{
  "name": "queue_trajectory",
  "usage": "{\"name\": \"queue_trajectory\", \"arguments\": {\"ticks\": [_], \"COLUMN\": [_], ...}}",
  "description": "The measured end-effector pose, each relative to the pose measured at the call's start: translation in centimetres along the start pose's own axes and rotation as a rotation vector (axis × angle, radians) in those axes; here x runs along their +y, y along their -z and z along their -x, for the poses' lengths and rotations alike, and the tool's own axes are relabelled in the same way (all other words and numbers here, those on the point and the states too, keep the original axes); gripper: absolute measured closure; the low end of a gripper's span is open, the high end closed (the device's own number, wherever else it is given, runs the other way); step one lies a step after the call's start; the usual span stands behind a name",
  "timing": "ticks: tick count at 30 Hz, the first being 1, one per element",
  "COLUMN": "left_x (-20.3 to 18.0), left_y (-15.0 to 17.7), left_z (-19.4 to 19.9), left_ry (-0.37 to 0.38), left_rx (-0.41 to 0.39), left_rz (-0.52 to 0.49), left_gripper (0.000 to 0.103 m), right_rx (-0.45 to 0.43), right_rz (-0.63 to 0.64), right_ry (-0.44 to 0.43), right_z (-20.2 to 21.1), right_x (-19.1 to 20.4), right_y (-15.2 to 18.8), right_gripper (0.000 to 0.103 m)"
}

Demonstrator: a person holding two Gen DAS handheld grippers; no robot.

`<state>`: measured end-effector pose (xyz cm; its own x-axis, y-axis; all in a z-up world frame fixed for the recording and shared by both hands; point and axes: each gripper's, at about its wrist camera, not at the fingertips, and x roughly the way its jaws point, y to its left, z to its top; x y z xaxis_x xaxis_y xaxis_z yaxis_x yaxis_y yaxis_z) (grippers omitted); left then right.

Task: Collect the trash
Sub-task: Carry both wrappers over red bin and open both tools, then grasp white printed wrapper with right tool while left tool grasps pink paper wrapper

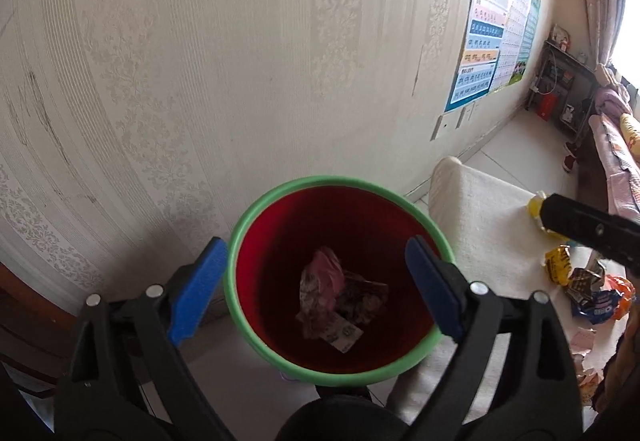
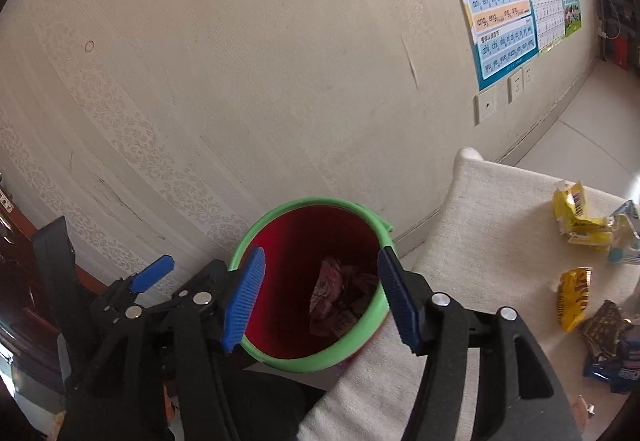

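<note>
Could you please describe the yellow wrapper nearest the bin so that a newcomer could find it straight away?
Start at the red bin with the green rim by the wall, then look right across the pale cloth-covered surface. Among the scattered wrappers, it is the crumpled golden-yellow wrapper lying alone, just left of a dark brown wrapper; the paler yellow wrapper lies farther back.

A pale cream wall with faint vertical bands of floral damask fills most of both views, scuffed with dark marks low on its left side. Bright educational charts hang on it to the right, with white wall sockets just below them. The floor is laid with light tiles and meets the wall at a pale skirting. A whitish cloth-covered surface fills the lower right. Far off stands a dark metal shelf rack beside a curtained window blazing with daylight, and a pink-covered sofa lies along the right edge. Dark reddish wooden furniture shows at the left.
</note>
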<state>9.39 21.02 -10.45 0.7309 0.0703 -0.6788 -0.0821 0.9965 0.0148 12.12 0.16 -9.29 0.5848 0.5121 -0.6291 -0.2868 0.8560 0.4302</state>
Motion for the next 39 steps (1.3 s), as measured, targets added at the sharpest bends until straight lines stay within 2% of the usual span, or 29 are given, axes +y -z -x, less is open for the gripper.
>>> {"name": "queue_trajectory", "arguments": {"ticks": [3,6,10,14,16,18,20,22,25,28,29,31,33,36,39], "left_x": [-3.2,-6.5,-11.0,-15.0,-16.6,-17.9,-18.8,-19.6,-21.0,-22.6,-23.2,-24.5,-26.0,-28.0,-29.2], "left_y": [0.2,0.7,2.5,5.2,6.6,7.9,8.9,9.8,11.0,11.9,12.2,12.8,13.3,13.9,14.1], "left_z": [2.4,3.8,4.2,3.8,3.2,2.8,2.6,2.3,1.8,1.6,1.7,1.9,1.9,1.5,1.1], "left_ry": [0.017,0.08,0.169,0.237,0.246,0.26,0.255,0.282,0.3,0.342,0.358,0.378,0.402,0.427,0.464], "left_rx": [-0.077,-0.102,-0.071,-0.001,0.04,0.079,0.1,0.14,0.192,0.231,0.235,0.23,0.238,0.256,0.286], "left_rz": [-0.039,-0.074,-0.119,-0.189,-0.227,-0.259,-0.282,-0.311,-0.359,-0.386,-0.397,-0.429,-0.468,-0.506,-0.496], "left_gripper": [0.005,0.005,0.005,0.005,0.005,0.008,0.015,0.026,0.041,0.047,0.047,0.047,0.047,0.047,0.047], "right_rx": [-0.05,-0.073,-0.053,0.02,0.074,0.13,0.171,0.215,0.245,0.269,0.281,0.27,0.241,0.175,0.109], "right_rz": [0.041,0.032,-0.049,-0.103,-0.119,-0.14,-0.163,-0.198,-0.198,-0.185,-0.188,-0.197,-0.216,-0.228,-0.234], "right_ry": [0.098,0.21,0.322,0.41,0.438,0.442,0.447,0.431,0.419,0.421,0.421,0.418,0.409,0.426,0.466], "right_z": [4.0,8.0,12.2,14.6,14.6,14.4,13.9,13.0,12.2,11.7,11.4,11.4,11.8,13.2,14.9], "right_x": [-1.8,-4.6,-9.0,-12.8,-14.2,-15.5,-16.7,-17.7,-18.2,-18.4,-18.7,-19.0,-19.2,-19.2,-19.1], "right_y": [2.0,4.5,8.5,13.6,15.9,18.0,19.7,20.9,21.6,21.6,21.7,21.8,21.6,21.1,20.4], "right_gripper": [0.034,0.032,0.032,0.032,0.032,0.037,0.039,0.042,0.042,0.043,0.047,0.058,0.061,0.062,0.062]}}
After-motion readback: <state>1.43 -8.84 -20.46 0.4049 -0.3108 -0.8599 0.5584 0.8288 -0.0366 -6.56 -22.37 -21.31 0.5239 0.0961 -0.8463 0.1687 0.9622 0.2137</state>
